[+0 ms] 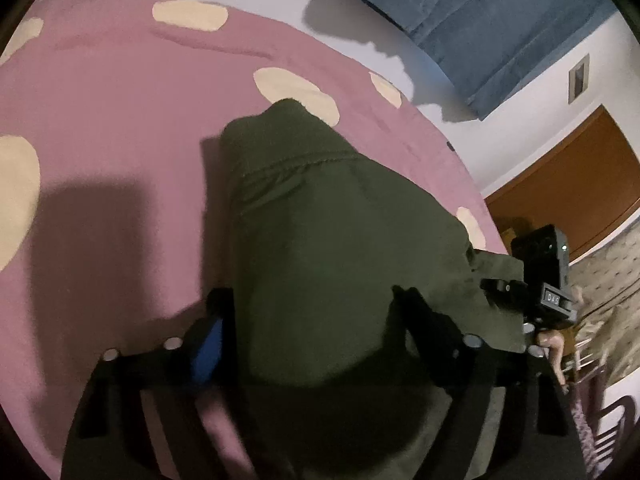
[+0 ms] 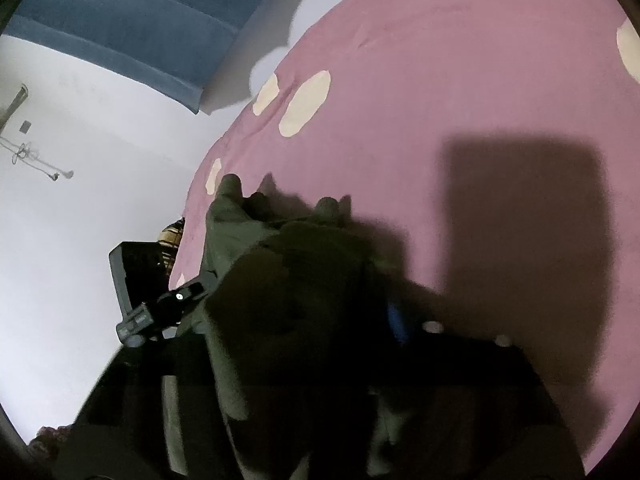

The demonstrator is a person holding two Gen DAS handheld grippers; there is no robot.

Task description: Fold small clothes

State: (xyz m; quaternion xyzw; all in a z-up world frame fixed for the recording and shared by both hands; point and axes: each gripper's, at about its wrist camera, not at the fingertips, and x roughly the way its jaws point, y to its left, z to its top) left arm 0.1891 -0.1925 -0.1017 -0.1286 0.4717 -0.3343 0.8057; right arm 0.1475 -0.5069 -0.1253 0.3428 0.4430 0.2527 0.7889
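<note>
A small dark green garment with a stitched waistband hangs lifted above a pink bedspread. My left gripper is shut on its near edge; the cloth drapes between and over the black fingers. The right gripper shows at the garment's right corner in the left wrist view. In the right wrist view the same garment covers my right gripper, which is shut on it; its fingers are mostly hidden by cloth. The left gripper shows at the garment's left corner.
The pink bedspread has cream dots. A blue headboard and white wall lie behind. A brown wooden door and patterned bedding are at the right.
</note>
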